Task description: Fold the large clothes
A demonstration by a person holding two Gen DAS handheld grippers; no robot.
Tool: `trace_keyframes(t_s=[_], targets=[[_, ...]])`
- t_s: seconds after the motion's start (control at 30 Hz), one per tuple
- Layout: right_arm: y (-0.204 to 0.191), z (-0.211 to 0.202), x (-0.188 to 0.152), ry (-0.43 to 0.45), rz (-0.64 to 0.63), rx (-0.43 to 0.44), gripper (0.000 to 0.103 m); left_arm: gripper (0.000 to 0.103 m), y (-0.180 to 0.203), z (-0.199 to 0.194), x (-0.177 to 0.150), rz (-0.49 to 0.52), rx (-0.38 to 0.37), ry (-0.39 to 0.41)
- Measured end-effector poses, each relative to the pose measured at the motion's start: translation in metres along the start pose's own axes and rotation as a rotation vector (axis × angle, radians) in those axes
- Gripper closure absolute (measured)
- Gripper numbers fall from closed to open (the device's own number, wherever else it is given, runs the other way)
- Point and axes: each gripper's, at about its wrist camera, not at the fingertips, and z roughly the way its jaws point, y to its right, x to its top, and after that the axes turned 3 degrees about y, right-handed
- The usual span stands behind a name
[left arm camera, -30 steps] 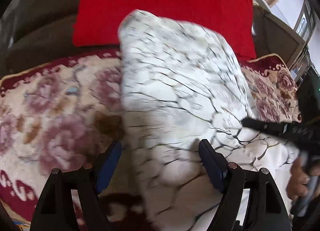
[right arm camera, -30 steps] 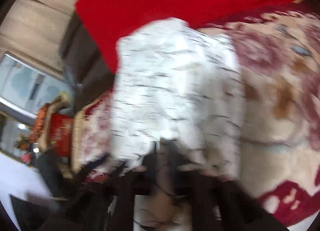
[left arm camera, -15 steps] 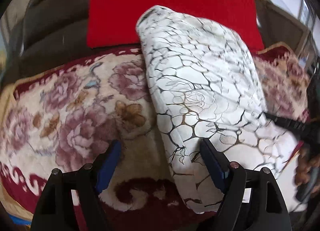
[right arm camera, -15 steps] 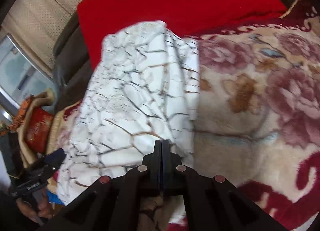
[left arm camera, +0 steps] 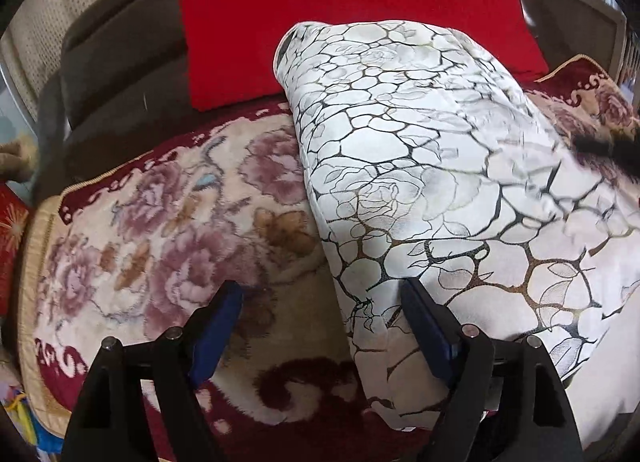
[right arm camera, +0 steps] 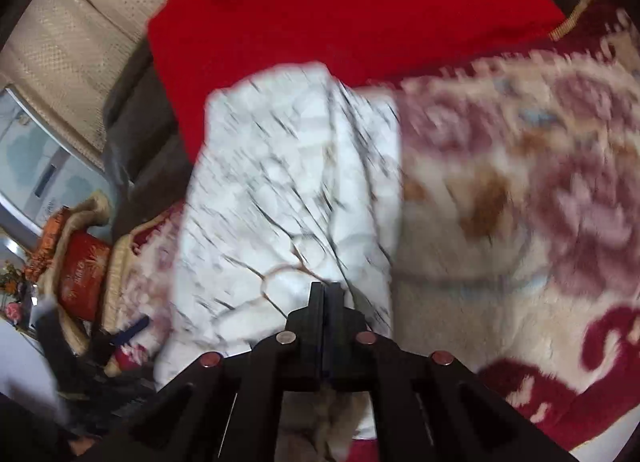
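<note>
1. Garment [left arm camera: 420, 165]: white with a dark crackle print, already folded into a thick pad. It lies on the flowered blanket [left arm camera: 168, 229], its far end against the red cushion [left arm camera: 352, 13].
2. Left gripper [left arm camera: 322, 326]: jaws spread wide over the garment's near left edge; the edge sits between the pads, which press on nothing.
3. Right gripper [right arm camera: 326, 298]: jaws nearly together and beginning to open. The view is blurred, but no cloth appears to be pinched.
4. Step in hand, as judged: release after a fold.
5. Next move calls for closing the left jaws on that edge, or for smoothing the pad flat.
</note>
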Motion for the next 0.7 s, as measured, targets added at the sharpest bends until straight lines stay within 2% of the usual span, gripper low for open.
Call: trace_keyframes(t_s=[0.07,0.13,0.27,0.33,0.43,0.5,0.7], targets=[[-0.021,-0.005,0.025,0.032,-0.061,-0.009,0.095,0.021,0.001,0.000,0.001,0.004,0.008,0.002],[-0.036,0.002,0.046,0.027,-0.084,-0.023,0.095,0.021,0.001,0.000,0.001,0.006,0.014,0.007],[-0.057,0.049,0.082,-0.020,-0.086,-0.091,0.095,0.021,0.002,-0.001,0.001,0.006,0.014,0.008],[-0.053,0.075,0.093,-0.048,-0.032,-0.134,0.095,0.021,0.002,-0.001,0.001,0.010,0.016,0.007],[-0.024,0.124,0.097,-0.109,0.117,-0.214,0.097,0.020,0.002,-0.003,0.002,0.006,0.013,0.010],[-0.007,0.142,0.092,-0.104,0.140,-0.202,0.097,0.020,0.004,-0.004,0.002,0.013,0.016,0.015],[-0.007,0.116,0.091,-0.054,0.151,-0.172,0.097,0.020,0.003,-0.004,0.001,0.019,0.029,0.012]])
